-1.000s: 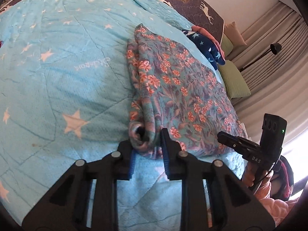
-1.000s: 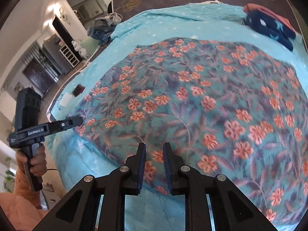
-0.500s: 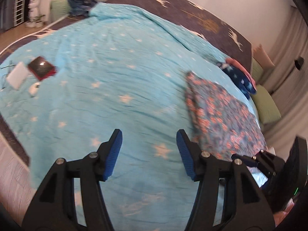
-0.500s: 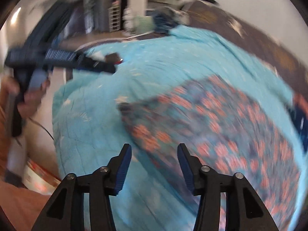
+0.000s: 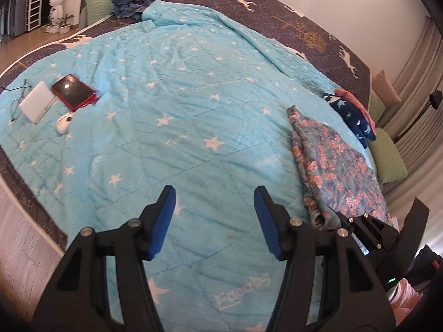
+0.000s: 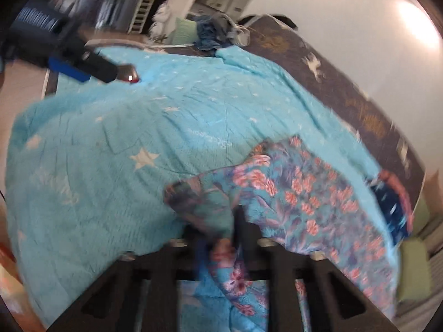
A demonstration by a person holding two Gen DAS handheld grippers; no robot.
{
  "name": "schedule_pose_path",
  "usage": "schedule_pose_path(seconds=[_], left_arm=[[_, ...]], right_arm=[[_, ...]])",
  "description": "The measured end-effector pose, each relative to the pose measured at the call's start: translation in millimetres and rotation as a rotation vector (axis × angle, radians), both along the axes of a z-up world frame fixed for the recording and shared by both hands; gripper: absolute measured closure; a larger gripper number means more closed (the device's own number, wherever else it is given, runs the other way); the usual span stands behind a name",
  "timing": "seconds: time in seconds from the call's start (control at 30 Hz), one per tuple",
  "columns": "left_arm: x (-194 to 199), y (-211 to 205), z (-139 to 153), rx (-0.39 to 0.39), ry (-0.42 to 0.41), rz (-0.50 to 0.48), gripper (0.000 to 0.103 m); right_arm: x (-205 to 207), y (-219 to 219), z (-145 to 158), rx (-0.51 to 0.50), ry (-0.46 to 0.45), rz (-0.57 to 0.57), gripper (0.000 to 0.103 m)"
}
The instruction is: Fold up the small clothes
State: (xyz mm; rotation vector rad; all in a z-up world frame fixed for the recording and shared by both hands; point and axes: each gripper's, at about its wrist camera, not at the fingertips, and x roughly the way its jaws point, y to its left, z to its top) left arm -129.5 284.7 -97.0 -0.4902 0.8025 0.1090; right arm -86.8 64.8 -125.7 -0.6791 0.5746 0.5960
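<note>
A folded teal garment with orange flowers lies on the right side of a light blue star blanket. My left gripper is open and empty, held above bare blanket to the left of the garment. In the blurred right wrist view my right gripper is shut on the near corner of the floral garment, and cloth bunches between its fingers. The right gripper also shows in the left wrist view at the garment's near end.
A folded navy star garment on a pink one lies beyond the floral one. A red phone, a white box and a white mouse-like item lie at the blanket's left. Green pillows sit at the right edge.
My left gripper let go of the garment's rolled edge, opened and drew back to the left. My right gripper opened, swung to the garment's near corner and shut on it.
</note>
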Motion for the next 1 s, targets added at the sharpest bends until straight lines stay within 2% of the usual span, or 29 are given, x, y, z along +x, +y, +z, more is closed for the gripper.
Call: schedule_pose_path(seconds=[0.07, 0.13, 0.2, 0.33, 0.4, 0.53, 0.57, 0.6, 0.63, 0.67, 0.8, 0.93, 1.0], left_arm=[[10.3, -2.4, -0.2, -0.046, -0.019, -0.038, 0.043], [30.1, -8.5, -3.8, -0.12, -0.028, -0.103, 0.038], [55.5, -17.4, -8.2, -0.184, -0.02, -0.162, 0.034], [119.5, -46.9, -18.4, -0.334, 0.019, -0.292, 0.032], [150.1, -66.0, -24.0, -0.369, 0.058, -0.338, 0.031], [188.7, -101.9, -32.3, -0.271, 0.138, -0.376, 0.034], [195.4, -109.4, -32.3, -0.252, 0.14, -0.389, 0.049], [200.7, -115.6, -31.5, -0.238, 0.139, -0.397, 0.074], [207.3, -122.7, -30.6, -0.224, 0.144, -0.411, 0.084], [212.3, -127.9, -29.2, -0.217, 0.15, -0.412, 0.088], [220.9, -142.6, -15.6, -0.202, 0.125, -0.414, 0.092], [222.5, -163.4, 9.3, -0.121, 0.1, -0.437, 0.092], [224.5, -171.6, 19.4, -0.117, 0.089, -0.453, 0.092]], right_arm=[[5.0, -12.1, 13.9, 0.095, 0.043, -0.007, 0.091], [12.7, -26.9, 28.9, 0.192, 0.098, -0.024, 0.092], [20.7, -36.5, 37.4, 0.249, 0.151, -0.038, 0.092], [26.1, -45.1, 40.6, 0.289, 0.203, -0.056, 0.092], [24.6, -45.9, 39.6, 0.287, 0.2, -0.058, 0.092], [21.8, -50.8, 42.5, 0.3, 0.197, -0.065, 0.092], [22.3, -53.1, 43.4, 0.304, 0.197, -0.069, 0.092], [22.2, -54.9, 44.0, 0.307, 0.2, -0.071, 0.092], [22.8, -56.9, 44.3, 0.312, 0.206, -0.072, 0.092], [22.6, -58.8, 44.7, 0.318, 0.213, -0.073, 0.092], [26.1, -71.5, 48.1, 0.351, 0.224, -0.084, 0.092], [29.5, -90.7, 56.1, 0.409, 0.232, -0.098, 0.092], [28.9, -101.2, 61.0, 0.438, 0.226, -0.104, 0.092]])
